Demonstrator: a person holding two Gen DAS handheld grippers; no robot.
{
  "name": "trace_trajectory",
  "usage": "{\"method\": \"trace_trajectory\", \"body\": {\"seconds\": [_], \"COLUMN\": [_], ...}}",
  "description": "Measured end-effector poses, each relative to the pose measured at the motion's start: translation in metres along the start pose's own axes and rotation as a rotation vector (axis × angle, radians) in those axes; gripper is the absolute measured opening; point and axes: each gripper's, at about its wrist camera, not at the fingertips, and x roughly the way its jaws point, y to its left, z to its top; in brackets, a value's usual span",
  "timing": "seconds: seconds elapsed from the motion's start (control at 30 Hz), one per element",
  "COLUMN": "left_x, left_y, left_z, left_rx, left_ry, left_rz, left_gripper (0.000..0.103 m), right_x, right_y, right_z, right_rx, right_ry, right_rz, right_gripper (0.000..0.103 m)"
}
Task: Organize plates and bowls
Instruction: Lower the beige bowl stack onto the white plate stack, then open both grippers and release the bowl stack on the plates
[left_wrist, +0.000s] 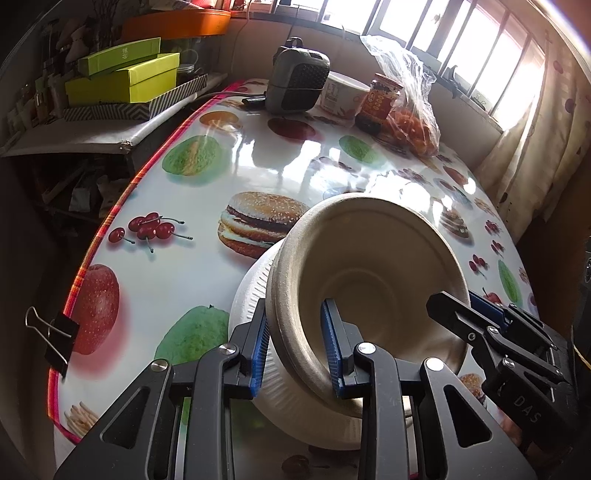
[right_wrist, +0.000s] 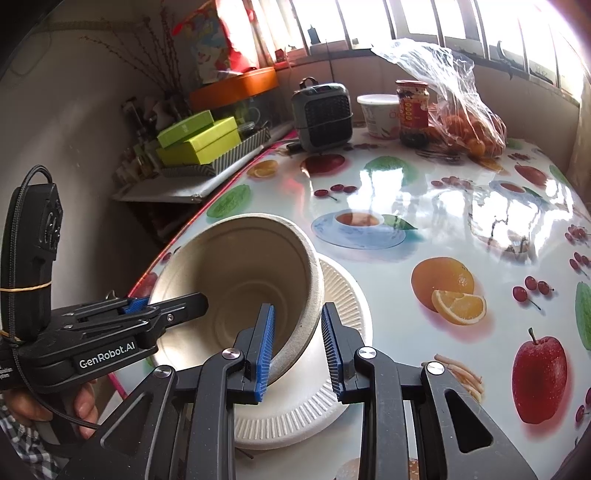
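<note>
bowl: a beige pulp bowl is held tilted, its opening turned toward the cameras, over the near edge of the table.
plate: a white ribbed plate lies flat on the table just under and behind the bowl; whether the bowl's base touches it cannot be told.
left gripper: the left gripper is narrowed onto the bowl's rim on its own side, one blue pad outside the wall and one inside.
right gripper: the right gripper straddles the opposite rim, the inner pad against the wall; a gap seems to remain at the outer pad, so a firm grip cannot be told.
step: the bowl is judged to be in the course of being set onto the plate.
next move: the bowl would need to be levelled, centred over the plate, lowered until seated, then both rims released.
background: a heater, a jar and a bag of oranges stand at the far side, well apart.
</note>
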Motion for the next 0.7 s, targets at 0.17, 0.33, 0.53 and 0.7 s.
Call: {"method": "trace_trajectory", "body": {"seconds": [0.17, 0.33, 0.53, 0.7], "left_x": [0.0007, 0.0013, 0.0004, -0.0011], "left_y": [-0.0023, -0.0035, -0.0031, -0.0025], "left_z": [-0.0002, -0.001, -0.0012, -0.0017], "left_rx": [0.012, 0.023, 0.023, 0.023], "left_ry": [-0.001, -0.004, -0.011, -0.018], "left_rz": [0.008, 0.019, 0.026, 0.026], "left_gripper": [0.03, 0.035, 0.037, 0.044], "right_x": [-0.0014, -0.0019, -0.0018, -0.0019], "right_y": [0.0001, -0.0003, -0.0009, -0.0008], "right_z": [-0.0005, -0.0007, -0.0009, -0.0012], "right_rx": [0.001, 0.0, 0.001, 0.001], "right_ry": [-0.003, -0.002, -0.002, -0.003], "right_rz": [-0.003, -0.006, -0.008, -0.01], "right_gripper": [0.026, 0.026, 0.03, 0.034]}}
